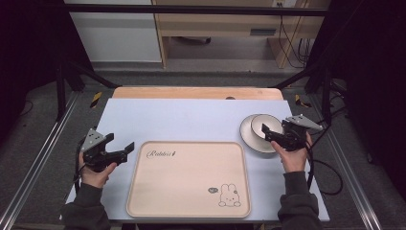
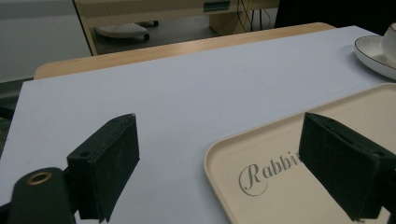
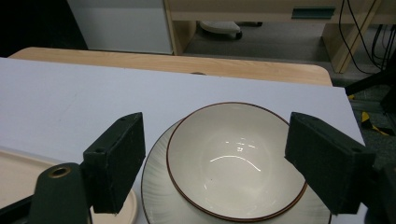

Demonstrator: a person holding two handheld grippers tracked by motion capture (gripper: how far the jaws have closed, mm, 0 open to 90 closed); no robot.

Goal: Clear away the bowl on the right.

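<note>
A cream bowl [image 1: 266, 125] with a brown rim stands in a white plate [image 1: 248, 134] at the right of the table. My right gripper [image 1: 274, 130] hovers open at the bowl's near edge. In the right gripper view the bowl [image 3: 233, 158] lies between the two spread jaws of that gripper [image 3: 215, 122], which touch nothing, and the plate [image 3: 156, 196] shows below it. A beige tray [image 1: 189, 206] with a rabbit drawing lies in the middle. At the tray's left edge my left gripper [image 1: 119, 143] is open, and in its own view [image 2: 219, 123] it holds nothing over the tray's corner [image 2: 219, 151].
A pale blue mat [image 1: 191, 120] covers the wooden table [image 1: 196, 92]. The plate [image 2: 373, 53] and bowl [image 2: 391, 42] appear at the far right of the left gripper view. Black frame posts stand at both sides, and a desk and cables lie beyond the far edge.
</note>
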